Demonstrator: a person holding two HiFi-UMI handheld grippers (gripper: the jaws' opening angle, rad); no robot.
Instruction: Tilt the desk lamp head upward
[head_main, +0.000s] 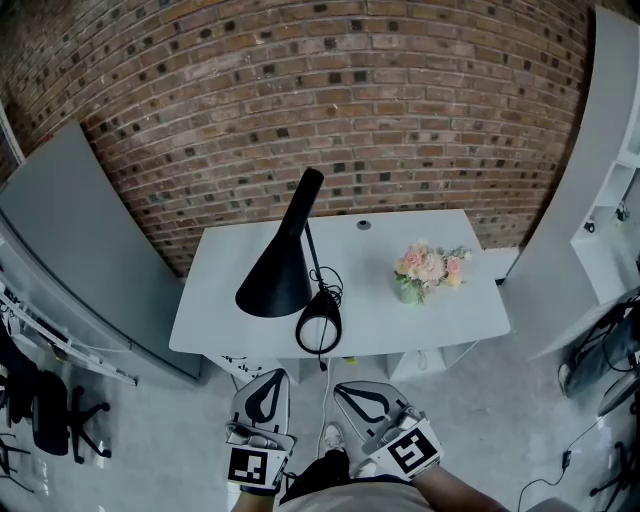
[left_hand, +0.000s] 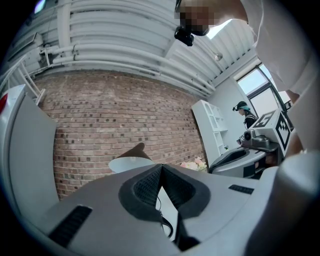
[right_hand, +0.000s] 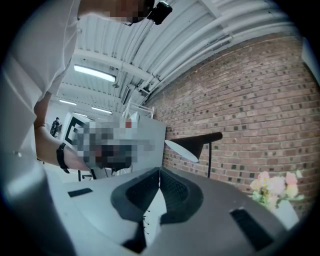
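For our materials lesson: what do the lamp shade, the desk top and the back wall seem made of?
Lamp shade: probably painted metal, matte black, smooth cone.
Desk top: likely laminate or painted board, flat even white.
Wall: brick, reddish courses with pale mortar joints.

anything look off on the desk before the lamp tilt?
One thing: the desk lamp stands at the very front of the desk, its round base seemingly reaching past the edge, with the cord hanging below. A push might tip it. The flower pot stands upright; nothing spilled.
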